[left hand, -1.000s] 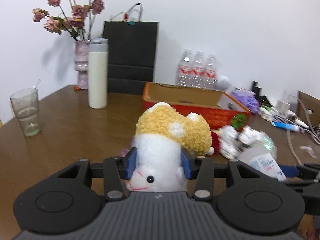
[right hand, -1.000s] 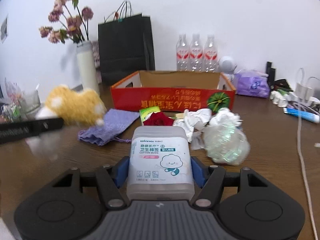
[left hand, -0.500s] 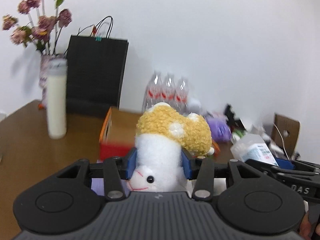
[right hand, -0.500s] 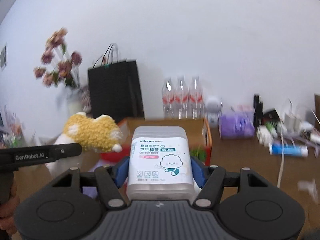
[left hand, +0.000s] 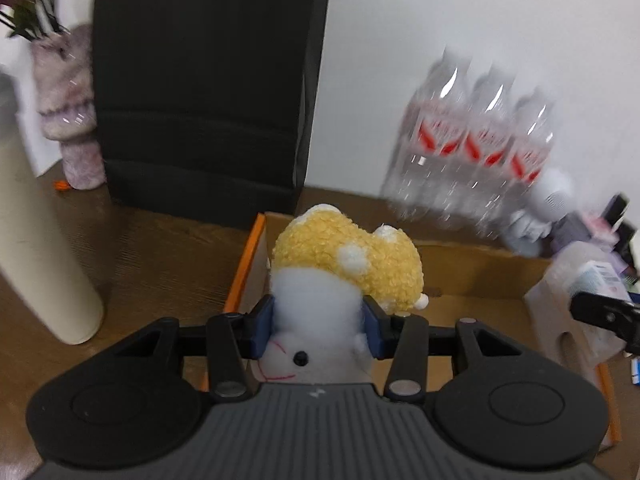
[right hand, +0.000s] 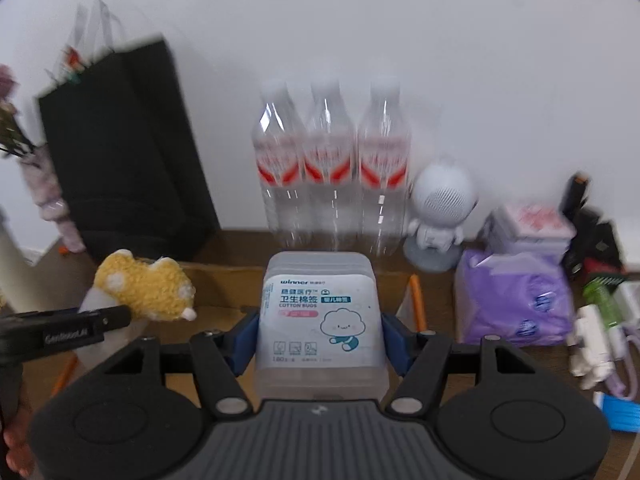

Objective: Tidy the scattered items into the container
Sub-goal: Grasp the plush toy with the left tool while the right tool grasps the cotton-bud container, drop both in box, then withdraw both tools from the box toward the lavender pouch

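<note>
Left tongs (left hand: 318,326) clamped on plush toy (left hand: 344,264), right tongs (right hand: 320,336) clamped on cotton-bud box (right hand: 320,320); both poised above cardboard container (left hand: 480,272). Neither released; box floor bare where visible.

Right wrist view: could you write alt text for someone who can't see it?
A handheld gripper clamps a box of cotton buds above an open cardboard box. Three water bottles stand behind it against a white wall.

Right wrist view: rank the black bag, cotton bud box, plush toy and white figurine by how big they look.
1. black bag
2. cotton bud box, though nearness to the camera inflates it
3. plush toy and white figurine: look alike in size, so unranked
</note>
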Available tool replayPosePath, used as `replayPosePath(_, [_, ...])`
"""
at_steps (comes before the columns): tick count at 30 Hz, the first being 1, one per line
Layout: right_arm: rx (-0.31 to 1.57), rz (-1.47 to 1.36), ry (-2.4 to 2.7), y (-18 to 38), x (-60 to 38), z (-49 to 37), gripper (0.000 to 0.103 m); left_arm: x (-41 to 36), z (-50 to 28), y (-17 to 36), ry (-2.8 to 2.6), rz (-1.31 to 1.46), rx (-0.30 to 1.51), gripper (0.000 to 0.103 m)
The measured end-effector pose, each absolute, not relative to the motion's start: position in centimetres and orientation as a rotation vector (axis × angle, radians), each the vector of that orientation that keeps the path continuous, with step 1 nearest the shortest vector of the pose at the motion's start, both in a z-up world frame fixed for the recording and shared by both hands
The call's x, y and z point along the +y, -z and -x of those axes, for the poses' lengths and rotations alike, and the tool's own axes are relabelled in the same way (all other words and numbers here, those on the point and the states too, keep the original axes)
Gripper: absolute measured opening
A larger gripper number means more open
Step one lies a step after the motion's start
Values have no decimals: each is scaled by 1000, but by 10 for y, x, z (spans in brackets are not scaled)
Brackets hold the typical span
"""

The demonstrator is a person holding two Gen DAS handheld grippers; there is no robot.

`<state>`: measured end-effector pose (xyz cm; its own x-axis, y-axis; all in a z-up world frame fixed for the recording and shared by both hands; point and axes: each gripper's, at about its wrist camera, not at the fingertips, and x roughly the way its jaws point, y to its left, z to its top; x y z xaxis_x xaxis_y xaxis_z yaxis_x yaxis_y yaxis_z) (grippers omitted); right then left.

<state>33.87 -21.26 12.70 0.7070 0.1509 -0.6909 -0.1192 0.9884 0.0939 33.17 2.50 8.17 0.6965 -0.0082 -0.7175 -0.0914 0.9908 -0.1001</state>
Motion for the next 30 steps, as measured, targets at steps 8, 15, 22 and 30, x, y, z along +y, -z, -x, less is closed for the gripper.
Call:
replayPosePath(8, [969,-8,-108,-65,-201,-398,63,24,-359,-52,-69,88,930,50])
replayPosePath(15, [1057,17,-90,-44,-189,-410,63,19,-360,-69,-50,51,945,69])
replayPosePath(22, [1099,-63,-110,-99,-204,-382,80,14,-339,-133,32,14,994,88])
replayPosePath(30, [1127,-126,-112,-188,-216,-316,85,-4,-276,-205,108,-2,946,103])
